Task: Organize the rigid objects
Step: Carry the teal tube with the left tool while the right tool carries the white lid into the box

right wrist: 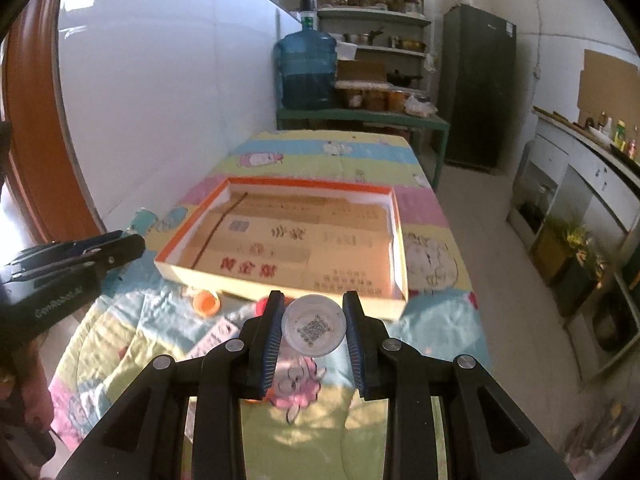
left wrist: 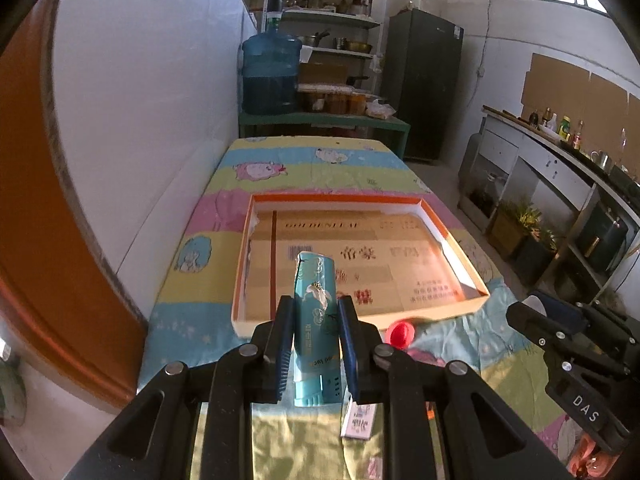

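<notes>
My left gripper [left wrist: 315, 312] is shut on a teal lighter [left wrist: 316, 320] with a bird print, held lengthwise between the blue pads above the patterned cloth. Just beyond it lies a shallow cardboard tray [left wrist: 460, 268] with an orange-and-white rim. My right gripper [right wrist: 314, 308] is shut on a round translucent cap [right wrist: 314, 326] with a QR code on its face, close to the near wall of the same tray [right wrist: 400, 240]. The right gripper's body [left wrist: 568, 344] shows at the right of the left wrist view; the left gripper's body [right wrist: 76, 260] shows at the left of the right wrist view.
On the cloth lie a red cap [left wrist: 400, 334], an orange cap [right wrist: 207, 303], a white labelled packet [left wrist: 359, 420] and a pink-white packet [right wrist: 212, 338]. A white wall runs along the left. A water jug [left wrist: 272, 76], shelves and a fridge [left wrist: 424, 80] stand beyond the table; a counter [left wrist: 560, 160] lines the right.
</notes>
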`<state>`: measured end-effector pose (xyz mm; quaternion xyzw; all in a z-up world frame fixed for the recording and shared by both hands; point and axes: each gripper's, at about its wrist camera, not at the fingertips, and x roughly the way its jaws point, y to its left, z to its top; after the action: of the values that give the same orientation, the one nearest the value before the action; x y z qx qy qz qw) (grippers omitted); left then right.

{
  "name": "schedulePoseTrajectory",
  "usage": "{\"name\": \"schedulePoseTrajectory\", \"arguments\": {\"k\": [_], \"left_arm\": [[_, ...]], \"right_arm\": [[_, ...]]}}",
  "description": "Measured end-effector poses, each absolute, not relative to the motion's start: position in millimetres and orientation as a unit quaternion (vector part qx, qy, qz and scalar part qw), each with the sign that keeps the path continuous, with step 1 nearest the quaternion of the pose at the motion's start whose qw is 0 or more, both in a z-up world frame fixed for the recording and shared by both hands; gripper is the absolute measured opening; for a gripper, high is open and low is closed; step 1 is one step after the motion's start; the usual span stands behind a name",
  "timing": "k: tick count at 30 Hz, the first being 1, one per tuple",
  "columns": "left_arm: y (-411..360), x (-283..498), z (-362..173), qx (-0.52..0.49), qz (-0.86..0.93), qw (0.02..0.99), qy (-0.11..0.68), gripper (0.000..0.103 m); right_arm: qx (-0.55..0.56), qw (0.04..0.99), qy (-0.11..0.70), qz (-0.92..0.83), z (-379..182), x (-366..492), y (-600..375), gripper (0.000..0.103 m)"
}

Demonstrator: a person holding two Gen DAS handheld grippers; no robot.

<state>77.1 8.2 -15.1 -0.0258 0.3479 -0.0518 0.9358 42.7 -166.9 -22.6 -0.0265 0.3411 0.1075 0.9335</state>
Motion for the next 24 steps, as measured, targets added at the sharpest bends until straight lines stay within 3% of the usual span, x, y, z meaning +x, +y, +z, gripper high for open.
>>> {"name": "schedulePoseTrajectory", "arguments": {"k": [12, 24], "left_arm": [[8, 127, -2, -0.029, -0.052, 0.936, 0.347, 0.022], [5, 184, -25, -0.029, -0.050, 0.923, 0.379, 0.022]], "right_arm": [[-0.020, 0.937, 0.331, 0.114, -7, 97, -174, 0.030], [-0.016, 0.928, 0.348, 0.129, -24, 161, -174, 0.030]]}}
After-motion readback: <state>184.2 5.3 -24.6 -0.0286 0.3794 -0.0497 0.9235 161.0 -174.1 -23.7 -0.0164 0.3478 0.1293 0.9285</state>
